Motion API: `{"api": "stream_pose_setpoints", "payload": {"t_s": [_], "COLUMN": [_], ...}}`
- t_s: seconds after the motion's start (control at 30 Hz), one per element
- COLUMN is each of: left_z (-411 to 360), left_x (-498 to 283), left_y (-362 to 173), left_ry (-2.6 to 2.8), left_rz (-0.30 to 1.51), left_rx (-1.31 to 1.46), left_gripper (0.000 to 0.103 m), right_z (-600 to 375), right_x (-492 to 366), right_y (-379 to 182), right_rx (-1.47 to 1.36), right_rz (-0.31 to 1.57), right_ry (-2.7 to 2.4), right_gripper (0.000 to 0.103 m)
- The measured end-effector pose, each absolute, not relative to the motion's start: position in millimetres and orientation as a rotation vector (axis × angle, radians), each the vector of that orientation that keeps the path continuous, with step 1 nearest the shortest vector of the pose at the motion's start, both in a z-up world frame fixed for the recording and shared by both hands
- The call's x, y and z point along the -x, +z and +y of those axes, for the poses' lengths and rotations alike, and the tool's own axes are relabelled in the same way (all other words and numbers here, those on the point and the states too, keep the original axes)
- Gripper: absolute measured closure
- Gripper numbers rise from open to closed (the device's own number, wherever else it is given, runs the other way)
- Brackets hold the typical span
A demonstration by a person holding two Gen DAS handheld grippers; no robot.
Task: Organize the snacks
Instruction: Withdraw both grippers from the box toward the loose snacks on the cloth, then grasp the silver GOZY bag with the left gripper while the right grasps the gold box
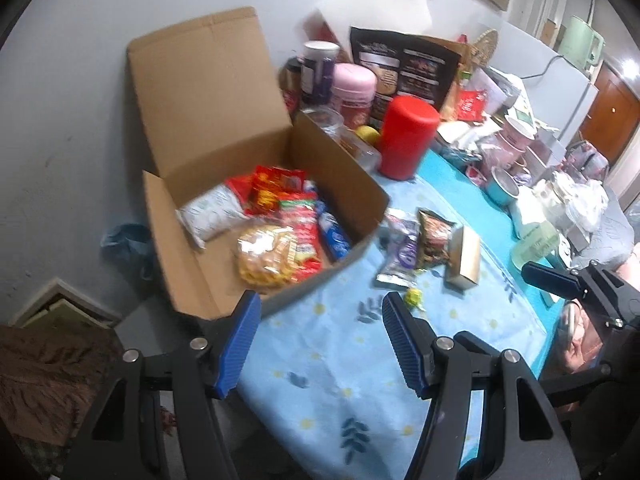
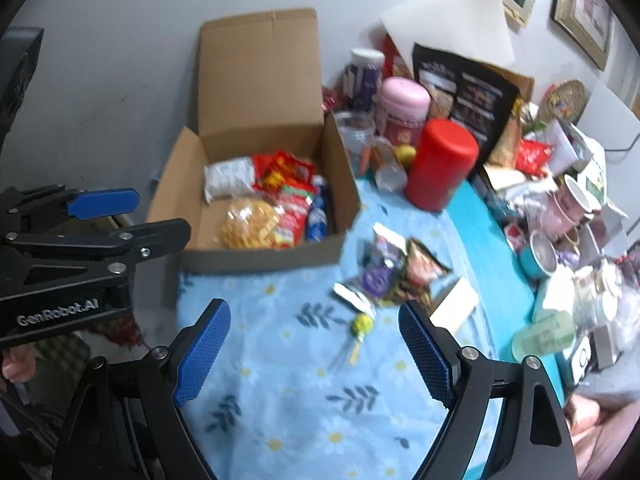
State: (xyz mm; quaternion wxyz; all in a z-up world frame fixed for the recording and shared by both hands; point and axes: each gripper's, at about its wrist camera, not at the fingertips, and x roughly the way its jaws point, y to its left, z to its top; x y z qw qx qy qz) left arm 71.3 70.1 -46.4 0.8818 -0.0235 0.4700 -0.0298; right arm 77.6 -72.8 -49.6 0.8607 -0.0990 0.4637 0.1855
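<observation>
Right wrist: empty right claw (image 2: pixel 314 354) above tablecloth (image 2: pixel 280 408)

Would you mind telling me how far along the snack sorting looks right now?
Done: several snack packets already lie in the cardboard box. In hand: nothing; the left gripper and right gripper are both open and empty above the blue tablecloth. Left: the purple packet, dark chip bag, small gold box and yellow lollipop outside the box.

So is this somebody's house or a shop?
Probably a home: a flowery blue tablecloth crowded with mugs and jars, framed pictures on the wall, and a cardboard box of snacks.
</observation>
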Motion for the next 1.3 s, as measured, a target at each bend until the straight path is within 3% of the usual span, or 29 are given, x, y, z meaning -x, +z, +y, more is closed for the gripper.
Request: {"api": "stream_pose_setpoints", "payload": {"t_s": [0.6,1.3], "left_z": [-21.3,-53.8], "left_x": [-94.3,-177.6], "left_y": [-108.9,-170.1], "left_ry": [-0.082,-0.019], "left_rz": [1.044,1.077], "left_rx": [0.083,0.096], "left_gripper": [0.040,0.040], "right_z": [-178.1,-221.9], "right_x": [-91.7,-179.7], "right_y": [-121.1,-182.2], "right_rx": [0.115,0.003], "right_rz": [1.112,1.190], "right_ry": [0.334,0.307], "right_gripper": [0.016,0.020]}}
